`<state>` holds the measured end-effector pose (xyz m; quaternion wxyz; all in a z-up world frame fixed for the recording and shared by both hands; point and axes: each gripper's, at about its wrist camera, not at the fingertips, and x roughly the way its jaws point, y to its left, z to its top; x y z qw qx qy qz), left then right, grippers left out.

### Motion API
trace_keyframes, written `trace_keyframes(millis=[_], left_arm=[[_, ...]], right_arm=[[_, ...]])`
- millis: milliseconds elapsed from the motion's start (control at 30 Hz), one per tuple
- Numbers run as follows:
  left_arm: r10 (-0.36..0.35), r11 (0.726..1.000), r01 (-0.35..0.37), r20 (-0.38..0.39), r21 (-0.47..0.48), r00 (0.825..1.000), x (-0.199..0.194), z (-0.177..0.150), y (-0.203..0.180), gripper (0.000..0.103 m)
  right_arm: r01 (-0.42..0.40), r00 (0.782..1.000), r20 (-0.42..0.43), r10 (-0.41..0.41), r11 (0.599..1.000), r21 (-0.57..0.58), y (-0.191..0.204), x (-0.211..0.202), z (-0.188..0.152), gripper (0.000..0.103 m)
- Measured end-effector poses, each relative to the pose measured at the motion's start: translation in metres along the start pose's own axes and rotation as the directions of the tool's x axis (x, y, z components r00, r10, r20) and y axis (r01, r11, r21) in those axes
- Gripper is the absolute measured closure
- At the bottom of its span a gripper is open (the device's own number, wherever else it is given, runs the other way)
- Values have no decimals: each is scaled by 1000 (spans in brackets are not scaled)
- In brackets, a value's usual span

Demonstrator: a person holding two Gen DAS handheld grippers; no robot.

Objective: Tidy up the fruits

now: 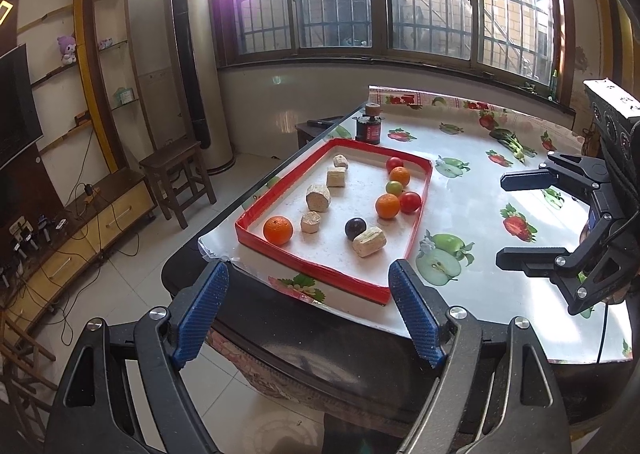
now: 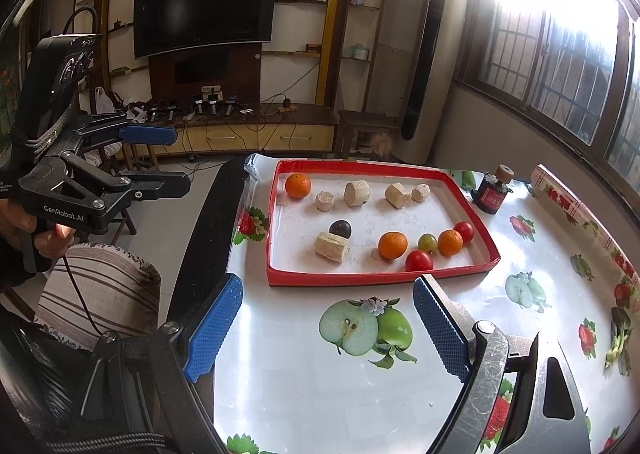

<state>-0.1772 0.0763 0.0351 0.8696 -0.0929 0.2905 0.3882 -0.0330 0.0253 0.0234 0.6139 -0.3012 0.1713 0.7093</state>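
A red-rimmed tray (image 1: 248,213) (image 2: 274,221) lies on the table. It holds three oranges (image 1: 278,230) (image 2: 298,185), two red tomatoes (image 1: 410,201) (image 2: 419,260), a green tomato (image 1: 394,186) (image 2: 427,242), a dark plum (image 1: 355,228) (image 2: 340,229) and several beige cut chunks (image 1: 318,197) (image 2: 357,193). My left gripper (image 1: 309,266) (image 2: 180,157) hovers open off the tray's near corner, beyond the table edge. My right gripper (image 2: 328,280) (image 1: 504,217) is open just short of the tray's long side. Neither holds anything.
A small dark jar with a cork lid (image 1: 369,127) (image 2: 493,193) stands just beyond the tray. A fruit-print cloth (image 2: 360,334) covers the table. A wooden stool (image 1: 176,169) stands on the floor beside the table. A person's hand (image 2: 44,238) grips the left tool above a striped knee (image 2: 100,286).
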Motion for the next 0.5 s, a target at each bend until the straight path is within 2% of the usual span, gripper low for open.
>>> trace_keyframes(millis=[500], left_arm=[[19, 1000, -19, -12, 5, 1000, 4, 2, -2, 20]], right_arm=[[2, 1000, -3, -2, 1000, 4, 2, 1, -2, 14]])
